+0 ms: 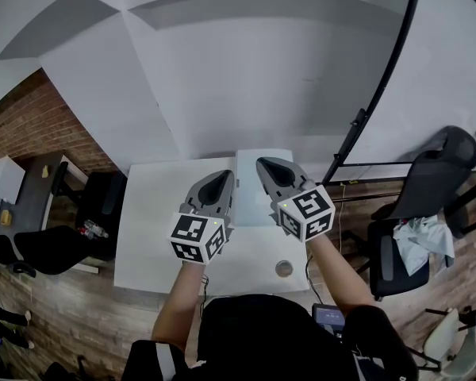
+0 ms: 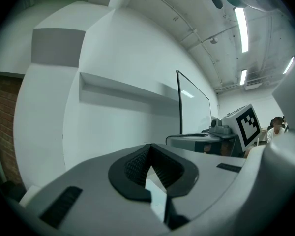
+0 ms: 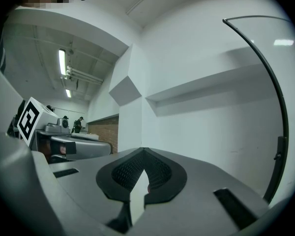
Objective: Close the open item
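In the head view a white flat rectangular item [image 1: 250, 205] lies at the back of the white table [image 1: 151, 228]; both grippers partly hide it, and I cannot tell what it is or whether it is open. My left gripper [image 1: 220, 182] is held above the table's middle, tips together and empty. My right gripper [image 1: 271, 169] is beside it, over the white item, also shut and empty. The left gripper view shows its own jaws [image 2: 150, 163] meeting against the white wall, with the right gripper's marker cube [image 2: 246, 124] off to the side. The right gripper view shows its jaws [image 3: 143, 168] shut too.
A small round object [image 1: 284, 268] sits near the table's front edge. A black curved pole [image 1: 381, 86] rises at the right. Black chairs [image 1: 428, 189] stand to the right, dark furniture [image 1: 103, 201] to the left. A white wall is close behind the table.
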`<state>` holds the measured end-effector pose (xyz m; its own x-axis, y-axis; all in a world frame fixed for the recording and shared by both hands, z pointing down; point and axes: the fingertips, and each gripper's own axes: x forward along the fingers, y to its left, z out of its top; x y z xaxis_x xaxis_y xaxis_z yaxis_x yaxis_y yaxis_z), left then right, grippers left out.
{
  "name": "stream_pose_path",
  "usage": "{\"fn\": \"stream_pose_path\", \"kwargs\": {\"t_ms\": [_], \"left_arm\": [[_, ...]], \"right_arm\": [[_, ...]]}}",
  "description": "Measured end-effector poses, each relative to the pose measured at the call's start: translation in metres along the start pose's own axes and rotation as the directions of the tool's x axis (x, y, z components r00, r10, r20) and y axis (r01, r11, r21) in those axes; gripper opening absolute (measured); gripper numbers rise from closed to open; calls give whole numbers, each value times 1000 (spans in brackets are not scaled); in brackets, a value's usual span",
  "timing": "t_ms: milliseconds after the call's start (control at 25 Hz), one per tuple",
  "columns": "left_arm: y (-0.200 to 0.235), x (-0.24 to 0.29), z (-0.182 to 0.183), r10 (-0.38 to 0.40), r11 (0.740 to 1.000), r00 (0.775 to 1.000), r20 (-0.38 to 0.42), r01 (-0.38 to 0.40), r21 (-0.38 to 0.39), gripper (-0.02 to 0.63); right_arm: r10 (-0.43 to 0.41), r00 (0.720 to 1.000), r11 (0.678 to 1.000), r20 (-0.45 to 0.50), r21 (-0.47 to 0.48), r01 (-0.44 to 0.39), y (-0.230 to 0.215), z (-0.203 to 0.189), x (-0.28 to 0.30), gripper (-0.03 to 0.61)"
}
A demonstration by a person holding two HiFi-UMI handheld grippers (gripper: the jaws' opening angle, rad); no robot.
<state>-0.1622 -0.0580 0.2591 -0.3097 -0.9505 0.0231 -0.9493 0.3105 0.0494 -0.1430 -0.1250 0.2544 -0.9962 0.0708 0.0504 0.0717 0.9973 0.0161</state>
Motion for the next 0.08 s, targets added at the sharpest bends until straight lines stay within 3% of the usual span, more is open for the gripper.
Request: {"fn": "stream_pose_path", "kwargs": {"t_ms": [80], "left_arm": [[0, 0, 0, 1, 1000, 1000, 1, -1, -1, 12]], "right_arm": [[1, 1000, 1000, -1, 1, -1, 1, 0, 0, 37]]}}
